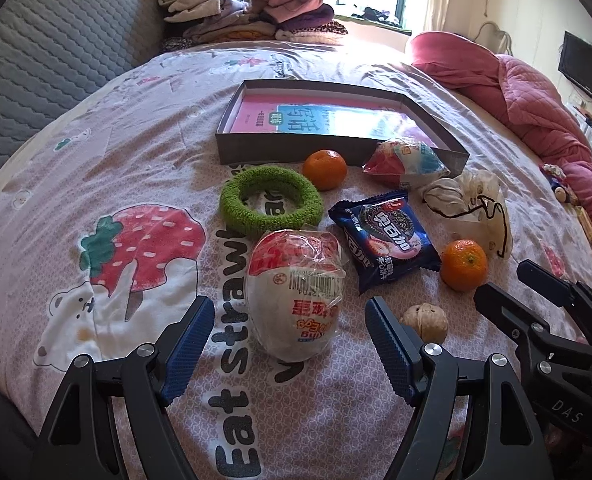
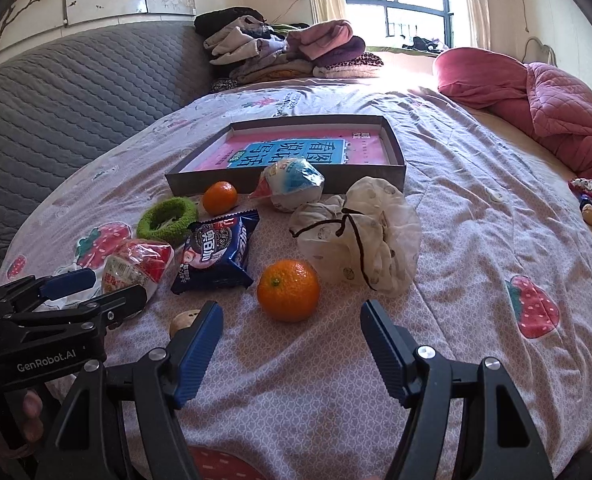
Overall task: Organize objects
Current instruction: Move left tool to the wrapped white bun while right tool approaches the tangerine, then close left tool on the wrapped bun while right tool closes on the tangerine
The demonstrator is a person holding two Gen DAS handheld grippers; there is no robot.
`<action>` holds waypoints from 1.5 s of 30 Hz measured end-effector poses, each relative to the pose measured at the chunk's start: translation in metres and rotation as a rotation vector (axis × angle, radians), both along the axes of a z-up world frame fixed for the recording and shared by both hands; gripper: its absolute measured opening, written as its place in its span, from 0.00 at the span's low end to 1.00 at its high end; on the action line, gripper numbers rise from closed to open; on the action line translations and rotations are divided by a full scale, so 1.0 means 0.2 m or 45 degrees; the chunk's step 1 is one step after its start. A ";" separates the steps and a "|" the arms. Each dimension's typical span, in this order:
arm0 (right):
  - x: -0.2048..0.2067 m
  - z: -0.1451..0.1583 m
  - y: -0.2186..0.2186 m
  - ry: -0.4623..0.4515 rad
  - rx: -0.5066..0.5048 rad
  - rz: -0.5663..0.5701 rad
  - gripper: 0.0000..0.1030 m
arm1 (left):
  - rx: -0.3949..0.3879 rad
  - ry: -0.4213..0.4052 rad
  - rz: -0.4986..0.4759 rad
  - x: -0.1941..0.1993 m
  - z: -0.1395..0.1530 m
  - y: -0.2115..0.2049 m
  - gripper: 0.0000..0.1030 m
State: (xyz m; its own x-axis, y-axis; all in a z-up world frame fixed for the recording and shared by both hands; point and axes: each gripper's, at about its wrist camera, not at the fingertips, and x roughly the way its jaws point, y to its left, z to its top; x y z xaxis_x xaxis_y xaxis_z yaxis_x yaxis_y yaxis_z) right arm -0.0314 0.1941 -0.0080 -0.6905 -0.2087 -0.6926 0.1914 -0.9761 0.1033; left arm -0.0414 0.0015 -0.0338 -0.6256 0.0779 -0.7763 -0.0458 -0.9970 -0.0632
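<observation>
Snacks and small items lie on a bed in front of a shallow grey box (image 1: 232, 148) (image 2: 399, 148) holding a pink book. My left gripper (image 1: 290, 326) is open, its fingers on either side of a red-and-white wrapped egg (image 1: 296, 292) (image 2: 136, 268). My right gripper (image 2: 292, 330) is open and empty, just short of an orange (image 2: 288, 290) (image 1: 463, 265). Also here are a blue cookie pack (image 1: 383, 236) (image 2: 220, 252), a green ring (image 1: 271, 200) (image 2: 168, 217), a second orange (image 1: 324, 169) (image 2: 220, 197), a blue-topped wrapped egg (image 1: 405, 162) (image 2: 292, 184), a white drawstring bag (image 1: 471, 204) (image 2: 363, 232) and a walnut (image 1: 425, 322) (image 2: 184, 320).
A grey quilted headboard (image 1: 56, 52) runs along the left. Folded clothes (image 1: 256, 16) are stacked at the far end of the bed. A pink quilt (image 1: 535, 96) lies heaped along the right side. Small toys (image 2: 591, 204) lie near the right edge.
</observation>
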 end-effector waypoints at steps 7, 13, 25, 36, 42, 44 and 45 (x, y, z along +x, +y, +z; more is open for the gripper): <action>-0.09 -0.05 -0.01 -0.045 0.030 -0.005 0.69 | 0.016 -0.028 0.020 -0.06 -0.05 -0.03 0.77; -0.14 -0.10 0.00 -0.081 0.028 0.002 0.60 | 0.014 -0.035 0.025 -0.10 -0.08 -0.03 0.77; -0.17 -0.13 -0.05 -0.072 0.049 0.045 0.43 | 0.014 -0.049 0.014 -0.15 -0.12 -0.02 0.77; -0.16 -0.13 -0.06 -0.051 0.064 0.061 0.40 | 0.052 -0.038 -0.018 -0.13 -0.12 -0.02 0.52; -0.15 -0.13 -0.04 -0.049 0.043 0.061 0.40 | 0.057 -0.022 -0.026 -0.12 -0.10 -0.01 0.51; -0.14 -0.12 -0.04 -0.047 0.036 0.058 0.40 | 0.060 -0.014 -0.034 -0.11 -0.09 -0.01 0.51; -0.14 -0.12 -0.04 -0.048 0.033 0.059 0.40 | 0.059 -0.008 -0.037 -0.11 -0.09 -0.01 0.51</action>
State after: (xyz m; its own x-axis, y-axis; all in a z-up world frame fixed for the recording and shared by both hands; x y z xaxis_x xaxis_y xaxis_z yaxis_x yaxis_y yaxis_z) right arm -0.0587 0.1865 -0.0325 -0.6540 -0.2212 -0.7234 0.2327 -0.9687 0.0859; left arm -0.0629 -0.0008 -0.0514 -0.6179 0.1318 -0.7751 -0.0742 -0.9912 -0.1094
